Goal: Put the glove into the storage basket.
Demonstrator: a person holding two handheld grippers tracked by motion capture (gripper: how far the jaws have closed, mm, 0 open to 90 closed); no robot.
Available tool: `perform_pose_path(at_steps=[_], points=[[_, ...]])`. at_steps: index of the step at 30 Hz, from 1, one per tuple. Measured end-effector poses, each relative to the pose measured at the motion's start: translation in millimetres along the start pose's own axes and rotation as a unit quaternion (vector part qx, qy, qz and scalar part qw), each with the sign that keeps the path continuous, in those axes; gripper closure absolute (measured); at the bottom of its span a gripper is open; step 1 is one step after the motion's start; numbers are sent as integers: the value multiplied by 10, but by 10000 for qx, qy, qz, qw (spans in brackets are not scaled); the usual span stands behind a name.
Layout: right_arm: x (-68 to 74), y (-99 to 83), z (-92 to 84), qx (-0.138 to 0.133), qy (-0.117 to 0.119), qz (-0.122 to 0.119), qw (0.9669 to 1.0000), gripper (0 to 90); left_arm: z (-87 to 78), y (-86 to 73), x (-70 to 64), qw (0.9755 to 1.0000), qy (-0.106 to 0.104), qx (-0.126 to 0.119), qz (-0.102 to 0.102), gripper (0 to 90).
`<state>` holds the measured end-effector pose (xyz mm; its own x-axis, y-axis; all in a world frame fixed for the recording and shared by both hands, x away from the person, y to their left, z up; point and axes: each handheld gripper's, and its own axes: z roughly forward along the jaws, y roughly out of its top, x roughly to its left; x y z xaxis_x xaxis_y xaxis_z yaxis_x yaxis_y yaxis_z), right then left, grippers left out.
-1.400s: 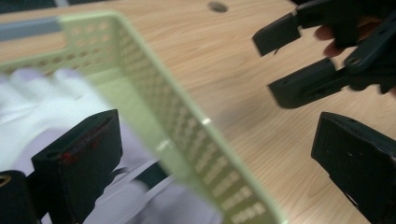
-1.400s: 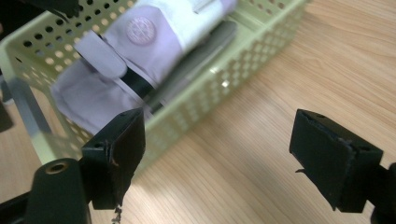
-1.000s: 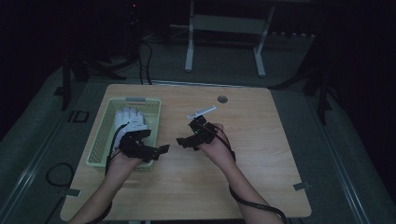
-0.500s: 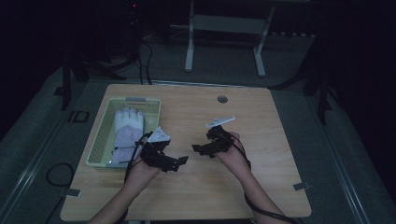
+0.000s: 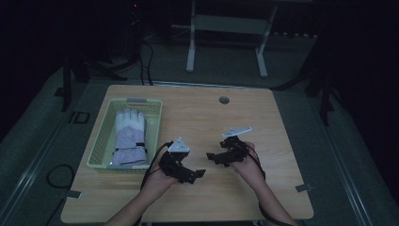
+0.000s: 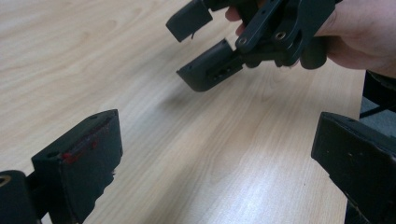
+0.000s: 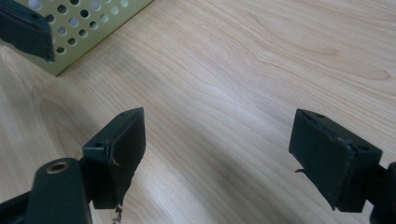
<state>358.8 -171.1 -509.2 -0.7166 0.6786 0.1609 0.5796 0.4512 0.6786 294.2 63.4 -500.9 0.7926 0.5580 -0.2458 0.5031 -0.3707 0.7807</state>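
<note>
My left gripper hovers low over the wooden table near its front middle, open and holding nothing. In its own view the left gripper has its jaws spread wide over bare wood. My right gripper faces it from the right, also open and holding nothing. Seen from the left gripper view, the right gripper is gripped by a hand. In its own view the right gripper is wide apart above the wood. A white and grey glove lies in a green basket at the left.
A corner of the perforated green basket sits ahead of the right gripper, with a black fingertip of the left gripper in front of it. A round cable hole is near the table's far edge. Cables trail from both grippers.
Both grippers have moved right and toward the table's front. The left one has drawn away from the basket. Both have stayed open.
</note>
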Motion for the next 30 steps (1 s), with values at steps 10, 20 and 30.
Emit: perform_pose_path(at_steps=[10, 20, 30], points=[[-70, -230, -75, -180, -69, -49, 9998, 158, 158, -153, -69, 9998, -157, 147, 60, 24], [-187, -526, -161, -552, -195, -212, 9981, 148, 294, -270, -107, 9990, -408, 190, 37, 24], [-304, -764, -279, -766, -219, -166, 9967, 145, 440, -360, -184, 9976, -636, 217, 183, 24]])
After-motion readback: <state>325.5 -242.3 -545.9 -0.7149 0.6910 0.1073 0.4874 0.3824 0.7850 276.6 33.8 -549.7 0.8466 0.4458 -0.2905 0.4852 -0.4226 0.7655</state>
